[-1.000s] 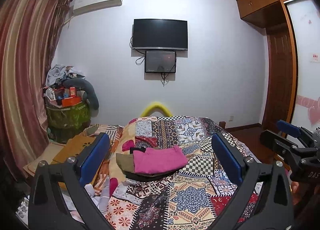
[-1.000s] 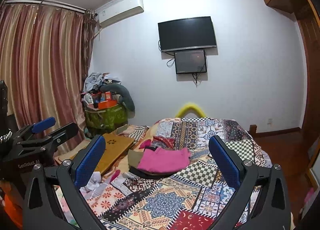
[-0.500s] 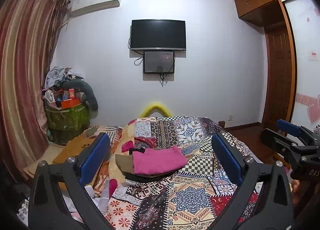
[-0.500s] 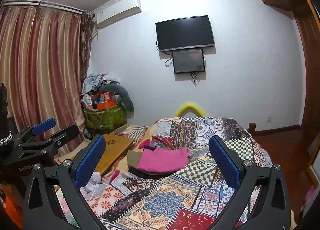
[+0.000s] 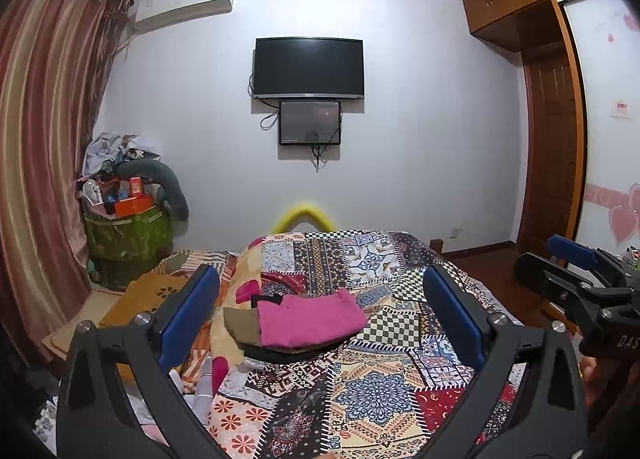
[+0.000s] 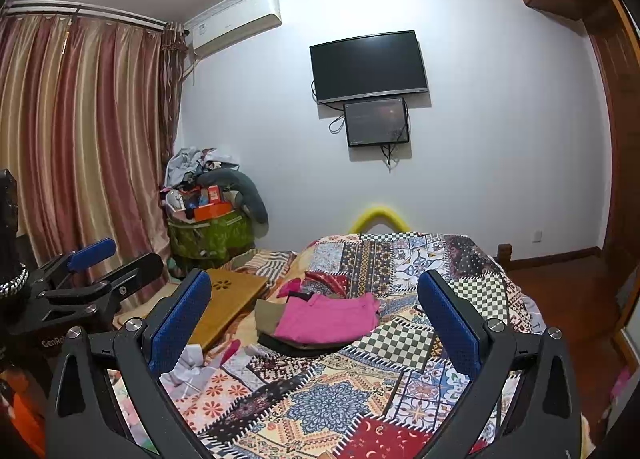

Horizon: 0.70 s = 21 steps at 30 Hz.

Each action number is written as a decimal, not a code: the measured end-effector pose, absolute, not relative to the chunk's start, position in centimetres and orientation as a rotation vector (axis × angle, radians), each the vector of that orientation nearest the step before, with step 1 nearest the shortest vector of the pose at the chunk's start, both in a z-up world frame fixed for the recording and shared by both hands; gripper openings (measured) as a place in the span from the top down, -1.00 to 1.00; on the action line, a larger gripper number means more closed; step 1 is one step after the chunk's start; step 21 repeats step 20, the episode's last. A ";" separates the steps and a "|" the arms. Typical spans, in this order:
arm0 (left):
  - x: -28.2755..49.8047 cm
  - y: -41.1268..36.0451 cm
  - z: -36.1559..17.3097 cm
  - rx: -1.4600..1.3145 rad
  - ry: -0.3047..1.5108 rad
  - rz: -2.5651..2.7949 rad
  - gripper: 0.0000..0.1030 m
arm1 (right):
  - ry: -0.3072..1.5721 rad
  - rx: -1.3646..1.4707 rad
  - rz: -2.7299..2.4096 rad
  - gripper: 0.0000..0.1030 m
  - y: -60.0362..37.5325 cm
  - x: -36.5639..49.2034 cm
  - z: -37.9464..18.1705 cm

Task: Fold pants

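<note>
Folded pink pants (image 5: 310, 317) lie on top of a small stack of folded olive and dark garments (image 5: 240, 325) on the patchwork bed cover (image 5: 372, 391). The stack also shows in the right wrist view (image 6: 328, 317). My left gripper (image 5: 318, 315) is open and empty, held above the bed well short of the stack. My right gripper (image 6: 314, 317) is open and empty too, held beside it to the right. Each gripper shows at the edge of the other's view: the right gripper (image 5: 576, 271), the left gripper (image 6: 92, 271).
A wooden lap tray (image 6: 228, 299) and loose small items (image 6: 188, 367) lie at the bed's left side. A green hamper piled with clutter (image 5: 124, 227) stands by the curtain (image 5: 36, 139). A TV (image 5: 308, 67) hangs on the far wall. A wardrobe (image 5: 560, 119) is on the right.
Both grippers have tilted up and drifted very slightly; the stack sits a little lower in both views. Nothing on the bed has moved.
</note>
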<state>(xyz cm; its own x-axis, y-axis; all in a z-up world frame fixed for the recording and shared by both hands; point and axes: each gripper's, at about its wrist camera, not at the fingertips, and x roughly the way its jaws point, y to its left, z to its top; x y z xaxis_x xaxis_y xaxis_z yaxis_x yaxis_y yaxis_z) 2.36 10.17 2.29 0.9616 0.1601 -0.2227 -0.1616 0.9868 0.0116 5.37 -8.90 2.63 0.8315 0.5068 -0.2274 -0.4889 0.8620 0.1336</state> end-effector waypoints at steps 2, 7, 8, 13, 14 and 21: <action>2.5 10.1 2.3 -0.003 0.231 0.159 -0.99 | 0.259 0.069 0.527 -0.99 -8.9 5.3 2.6; 2.6 10.2 2.2 -0.013 0.239 0.150 -1.00 | 0.257 0.069 0.527 -0.99 -8.9 5.4 2.7; 2.7 10.3 2.2 -0.021 0.241 0.148 -1.00 | 0.259 0.068 0.526 -0.99 -8.8 5.5 2.7; 2.8 10.6 2.2 -0.033 0.245 0.146 -1.00 | 0.266 0.071 0.524 -0.99 -8.9 5.5 2.5; 2.9 10.5 2.1 -0.028 0.251 0.143 -0.99 | 0.268 0.071 0.524 -0.99 -8.8 5.6 2.4; 3.2 10.4 1.7 -0.020 0.268 0.134 -1.00 | 0.280 0.070 0.525 -0.99 -8.6 5.9 2.2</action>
